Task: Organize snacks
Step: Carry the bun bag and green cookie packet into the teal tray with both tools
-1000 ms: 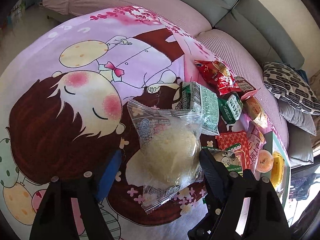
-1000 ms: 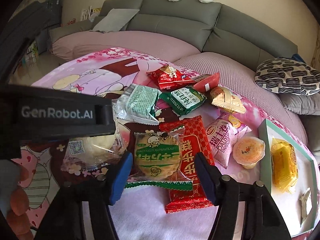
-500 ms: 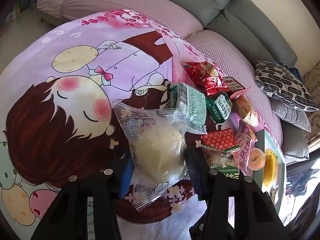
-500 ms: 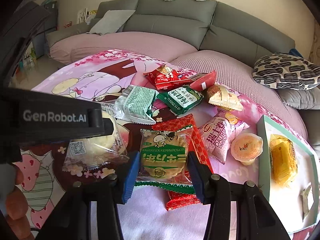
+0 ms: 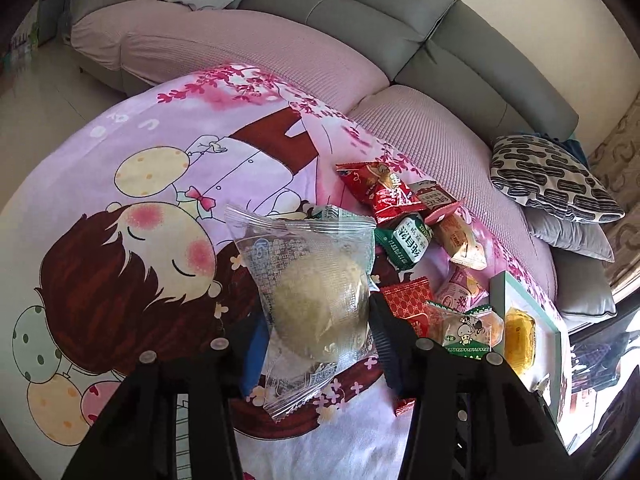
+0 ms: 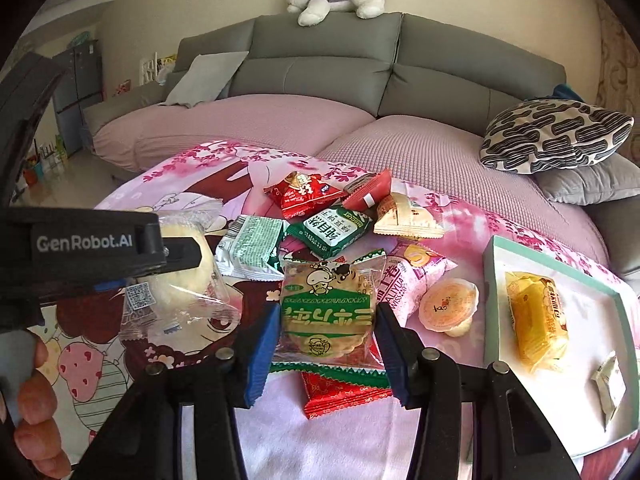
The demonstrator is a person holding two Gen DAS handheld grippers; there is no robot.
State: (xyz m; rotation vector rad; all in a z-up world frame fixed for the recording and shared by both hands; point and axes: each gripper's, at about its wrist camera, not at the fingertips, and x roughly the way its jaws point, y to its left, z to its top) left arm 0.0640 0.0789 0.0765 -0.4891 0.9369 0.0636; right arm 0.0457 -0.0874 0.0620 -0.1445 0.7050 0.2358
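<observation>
Going left to right, the left gripper (image 5: pixel 316 322) has just closed its jaws on the clear-wrapped pale bun (image 5: pixel 320 304), and the right gripper (image 6: pixel 326 344) has clenched likewise on the green-labelled biscuit pack (image 6: pixel 326 312). Both snacks now ride clear of the cartoon blanket (image 5: pixel 120 240), so both picks look secured. At about three o'clock waits the mint-rimmed tray (image 6: pixel 560 258) holding a yellow cake (image 6: pixel 536 316), with the orange jelly cup (image 6: pixel 448 306) standing between.
</observation>
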